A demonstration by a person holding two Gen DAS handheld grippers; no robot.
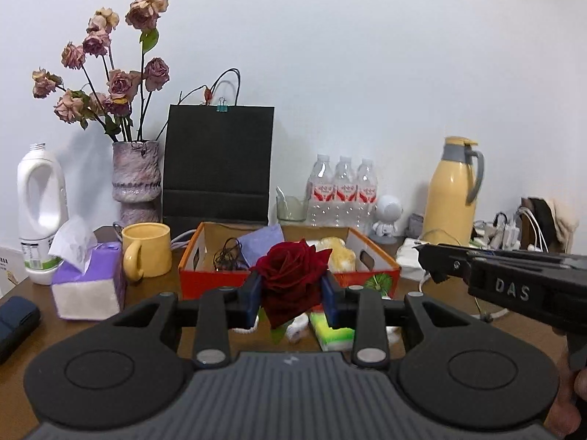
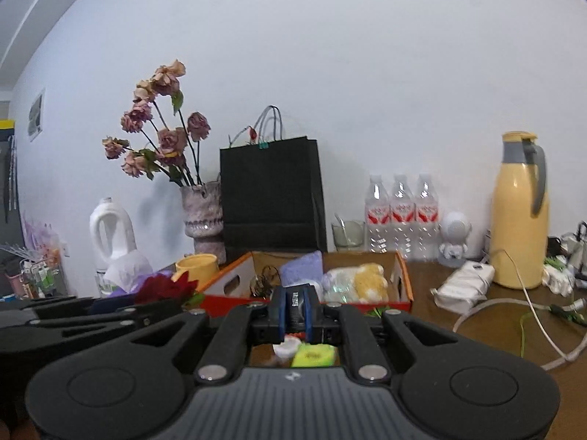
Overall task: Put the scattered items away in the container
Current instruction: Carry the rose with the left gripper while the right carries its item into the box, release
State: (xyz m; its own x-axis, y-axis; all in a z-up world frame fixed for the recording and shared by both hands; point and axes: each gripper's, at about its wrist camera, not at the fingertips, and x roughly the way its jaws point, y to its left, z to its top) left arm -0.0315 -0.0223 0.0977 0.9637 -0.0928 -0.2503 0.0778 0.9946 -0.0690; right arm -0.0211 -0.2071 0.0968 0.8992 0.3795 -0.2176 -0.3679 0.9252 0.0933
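**Both tongs loaded in front of the box**

Your brown desk carries everything here. Against the wall at its back stand a black paper bag, a vase of dried roses and a yellow flask. The orange cardboard box sits mid-desk, just beyond both tongs; inside it lie a purple cloth, a tangled black cord and a yellow soft toy. A yellow mug and a purple tissue box stand left of it. Your left tongs are clamped on a red rose, held up in front of the box. Your right tongs are pressed together on a small dark flat object; what it is you cannot tell. A green and yellow packet lies on the desk below them.
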